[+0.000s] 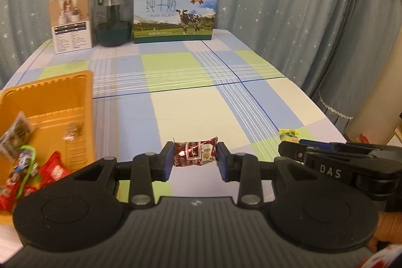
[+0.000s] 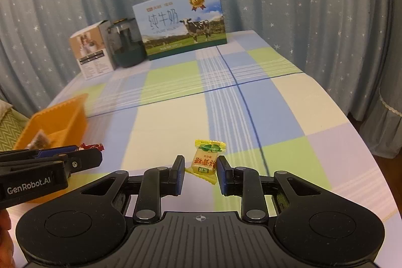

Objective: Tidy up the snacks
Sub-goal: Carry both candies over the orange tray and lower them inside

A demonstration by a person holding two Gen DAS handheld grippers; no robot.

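L gripper (image 1: 195, 157) clamped on red candy (image 1: 194, 153), over tablecloth (image 1: 201, 102) just R of orange tray (image 1: 50, 102). R gripper (image 2: 200, 173) open, straddling yellow candy (image 2: 204, 160) on cloth, pads not touching it.

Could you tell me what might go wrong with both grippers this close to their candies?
The left gripper pinches the dark red wrapped candy only by its wrapper ends, so it might slip. The right gripper straddles the yellow wrapped candy off-centre; closing could nudge it aside. The grippers sit close together and may collide.
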